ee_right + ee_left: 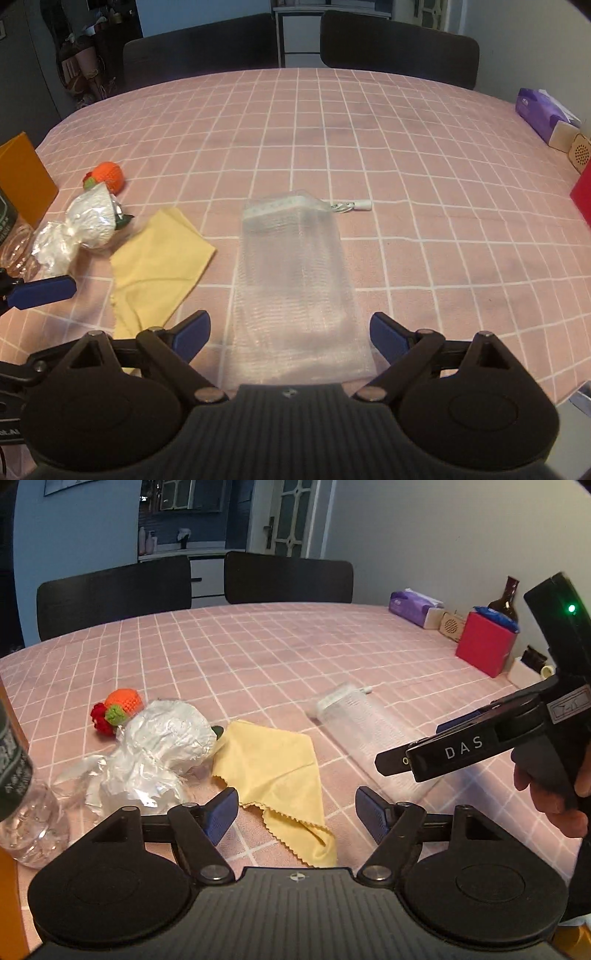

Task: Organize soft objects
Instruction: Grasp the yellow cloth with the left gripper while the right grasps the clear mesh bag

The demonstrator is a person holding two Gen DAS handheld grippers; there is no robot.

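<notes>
A yellow cloth (275,768) lies crumpled on the pink checked tablecloth (258,646), just ahead of my open, empty left gripper (295,814). It also shows in the right wrist view (159,266). A clear mesh pouch (295,288) with a white zip top lies flat between the open fingers of my right gripper (290,334); it shows in the left view (362,723) too. A crinkled silver plastic bag (159,749) and an orange crocheted toy (122,705) lie left of the cloth. The right gripper shows from the side at the right of the left view (391,762).
A clear plastic bottle (26,805) stands at the left beside an orange box (22,177). A purple tissue pack (413,607), a red box (485,642) and a brown bottle (506,598) stand at the far right. Two black chairs (288,578) stand behind the table.
</notes>
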